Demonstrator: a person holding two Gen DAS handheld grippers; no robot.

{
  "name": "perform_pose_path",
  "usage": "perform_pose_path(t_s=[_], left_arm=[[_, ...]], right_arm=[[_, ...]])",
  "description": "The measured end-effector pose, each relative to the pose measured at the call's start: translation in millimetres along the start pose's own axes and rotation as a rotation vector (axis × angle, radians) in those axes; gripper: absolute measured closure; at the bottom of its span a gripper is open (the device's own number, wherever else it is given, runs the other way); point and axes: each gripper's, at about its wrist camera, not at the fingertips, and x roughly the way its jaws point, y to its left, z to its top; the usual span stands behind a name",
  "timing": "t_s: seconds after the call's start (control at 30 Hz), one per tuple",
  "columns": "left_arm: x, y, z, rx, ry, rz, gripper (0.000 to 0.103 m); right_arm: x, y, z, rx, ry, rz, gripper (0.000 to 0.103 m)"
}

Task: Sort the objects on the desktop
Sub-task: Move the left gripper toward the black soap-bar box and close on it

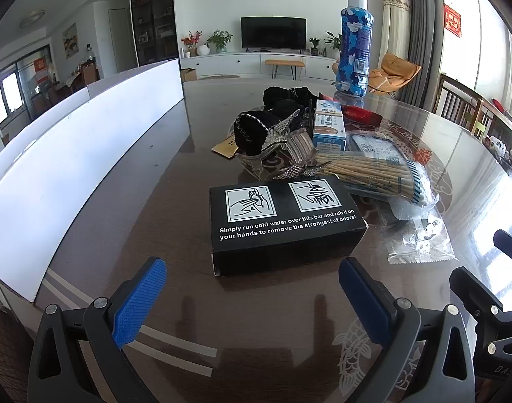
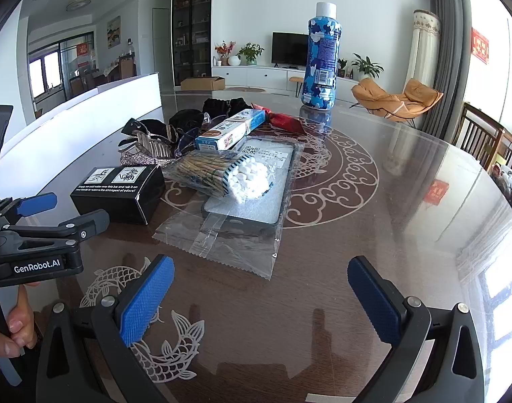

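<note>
Left gripper [image 1: 252, 299] spread wide, empty, hovering over the table [image 1: 175, 201]. Black box [image 1: 284, 221] lay just ahead of its blue pads, apart from them, nothing between. Seen from the right wrist, same box [image 2: 120, 191] sat far left, with the left gripper [image 2: 59, 208] beside it and fingers [image 2: 19, 322] of a hand on the handle.

Right gripper [image 2: 261, 299] likewise spread wide, empty, over bare glass; plastic sleeve [image 2: 236, 238] with a dark flat case inside lay just ahead and slightly left, not touched.

Behind the box, left to right: black cloth pieces [image 1: 256, 127], sparkly hair clips [image 1: 283, 134], a blue-and-white carton [image 1: 328, 127], a bundle of cotton swabs [image 2: 222, 171] resting on the sleeve, red wrapper [image 2: 284, 119]. Further back, standing upright and apart from the pile, blue patterned bottle [image 2: 320, 63].

Glass-topped brown table with pale fish and cloud patterns. White panel [image 1: 71, 168] along the left edge. Beyond: cabinet, TV [image 1: 272, 33], plants, orange chair [image 2: 397, 99], curtains, wooden chairs at right.
</note>
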Motion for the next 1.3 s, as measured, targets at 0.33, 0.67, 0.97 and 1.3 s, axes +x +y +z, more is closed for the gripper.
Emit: perform_pose_path(t_s=[0.33,0.67,0.97,1.3], left_arm=[[1.8,1.2,-0.1,0.001,0.007,-0.004,0.000],[-2.2,6.0,-6.7,0.040,0.041,0.005,0.000],[8.4,1.8,-12.1,0.097,0.088,0.031,0.000],[29.8,19.0,2.9,0.048,0.186,-0.054,0.000]], right_arm=[[0.3,-0.1,-0.2,-0.002,0.003,0.001,0.000],[3.2,1.0,-0.2,-0.013,0.024,0.014,0.000],[17.6,7.1,0.9,-0.051,0.116,0.061,0.000],[55.3,25.7,18.6,-0.106,0.278,0.137,0.000]])
